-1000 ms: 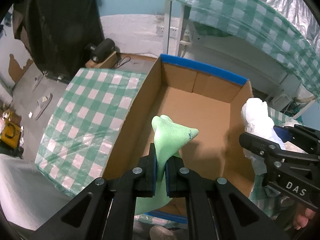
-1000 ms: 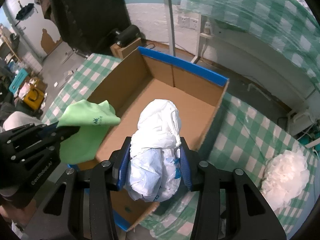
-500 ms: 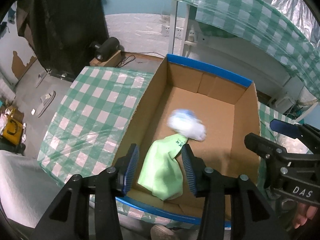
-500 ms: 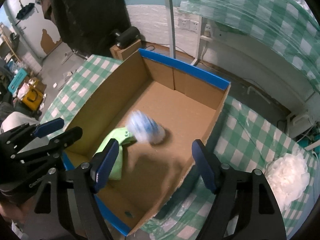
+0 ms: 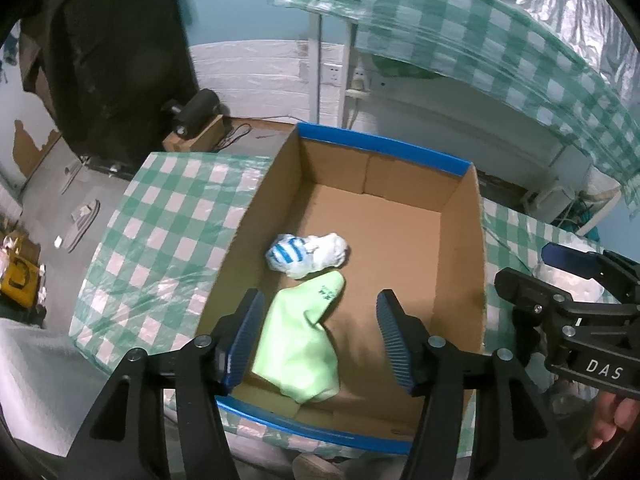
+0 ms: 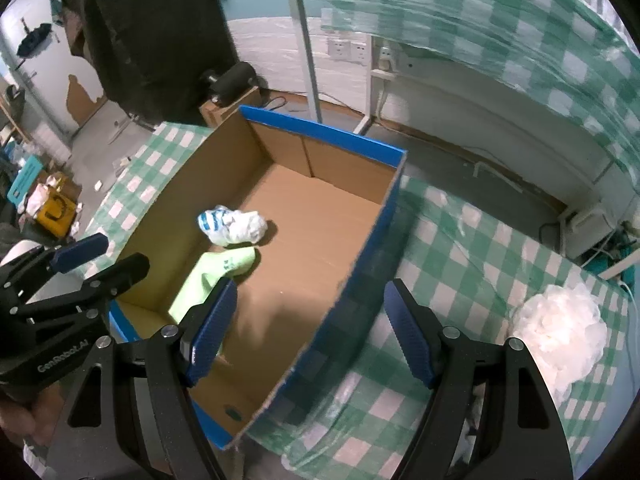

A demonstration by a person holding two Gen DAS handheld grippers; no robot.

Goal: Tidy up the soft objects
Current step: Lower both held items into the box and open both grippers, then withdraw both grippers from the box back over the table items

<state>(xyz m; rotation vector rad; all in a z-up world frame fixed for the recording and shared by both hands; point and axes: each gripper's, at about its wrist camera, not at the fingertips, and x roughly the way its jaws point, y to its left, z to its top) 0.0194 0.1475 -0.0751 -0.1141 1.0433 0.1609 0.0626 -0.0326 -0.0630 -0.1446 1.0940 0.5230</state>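
An open cardboard box (image 5: 380, 146) with a blue taped rim stands on the green-checked table. On its floor lie a light green cloth (image 5: 300, 344) and, touching its far end, a white bundle with blue stripes (image 5: 306, 254). My left gripper (image 5: 320, 336) hovers above the box's near end. Its jaws are opening and grip nothing, with the green cloth lying well below them. My right gripper (image 6: 310, 300) hangs open and empty over the box's right wall (image 6: 360, 256). The right wrist view also shows the green cloth (image 6: 224, 268) and the bundle (image 6: 236, 226).
A fluffy white plastic heap (image 6: 560, 332) sits on the table (image 6: 460, 248) right of the box. Left of the box the tablecloth (image 5: 160, 220) ends at an edge with floor clutter below. A checked shelf (image 5: 480, 32) overhangs the back. A hand (image 5: 612, 424) holds the right gripper.
Both grippers opened and let go. The green cloth and the white bundle dropped onto the box floor. Both grippers pulled back a little.
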